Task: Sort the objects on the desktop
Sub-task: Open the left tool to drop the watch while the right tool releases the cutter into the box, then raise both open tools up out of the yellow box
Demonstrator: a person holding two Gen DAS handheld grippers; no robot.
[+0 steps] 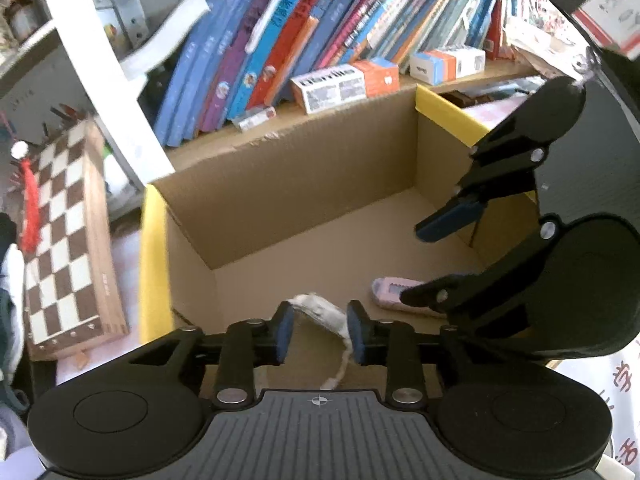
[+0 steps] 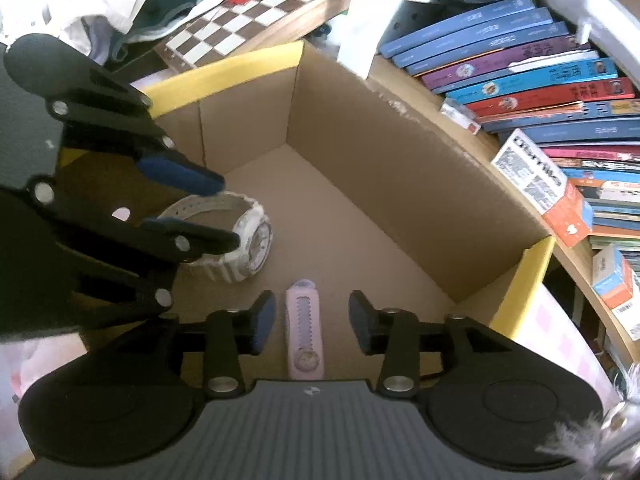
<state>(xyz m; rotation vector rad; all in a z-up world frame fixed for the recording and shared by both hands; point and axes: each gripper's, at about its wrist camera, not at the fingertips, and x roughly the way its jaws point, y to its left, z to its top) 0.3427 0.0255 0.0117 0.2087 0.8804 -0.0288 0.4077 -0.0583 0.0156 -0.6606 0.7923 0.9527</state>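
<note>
A cardboard box (image 1: 280, 200) with yellow-taped rims stands on the desk; it also shows in the right wrist view (image 2: 400, 176). On its floor lie a white wristwatch (image 2: 248, 236) and a pink utility knife (image 2: 305, 332). My left gripper (image 1: 319, 330) is open above the watch (image 1: 320, 310), pads on either side of it without touching. My right gripper (image 2: 312, 322) is open with the pink knife lying below, between its pads. The knife also shows in the left wrist view (image 1: 394, 294), partly hidden by the right gripper.
A bookshelf with leaning books (image 1: 280, 52) and small cartons (image 1: 344, 84) stands right behind the box. A folded chessboard (image 1: 68, 240) lies left of the box, with clothes (image 2: 132, 4) beyond it. A pink checked cloth (image 2: 560, 340) covers the desk on the right.
</note>
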